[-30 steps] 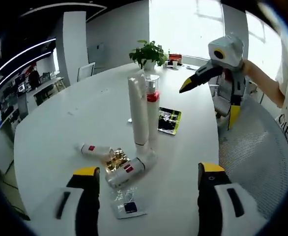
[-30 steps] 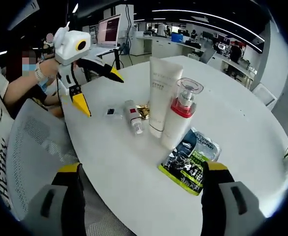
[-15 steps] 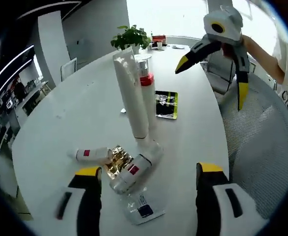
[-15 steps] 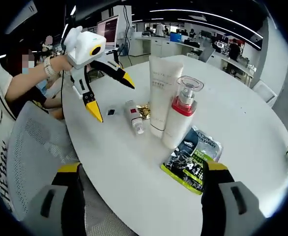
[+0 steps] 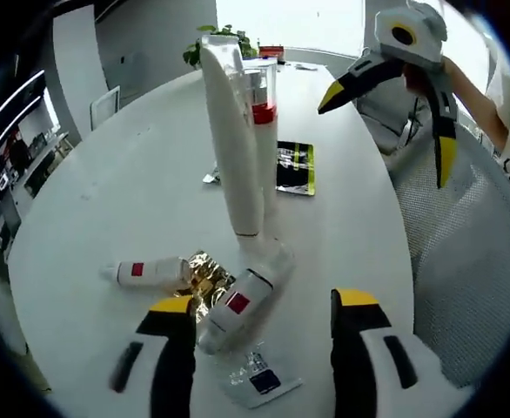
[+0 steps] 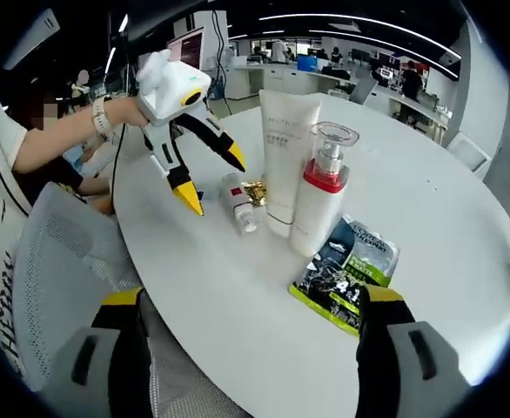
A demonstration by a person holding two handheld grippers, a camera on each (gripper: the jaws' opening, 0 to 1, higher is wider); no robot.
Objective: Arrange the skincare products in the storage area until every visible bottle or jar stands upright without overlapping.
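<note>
White plastic, the lying sample tube (image 5: 238, 309) looks light and slippery, best gripped mid-body by the left gripper (image 5: 259, 309), both grippers' jaws apart.

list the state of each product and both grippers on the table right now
tall white tube: upright on its cap
pump bottle: upright beside the tube
small bottle with red label: lying on its side
second small bottle: lying on its side
dark sachet: lying flat
left gripper: open, holding nothing
right gripper: open, holding nothing
</note>
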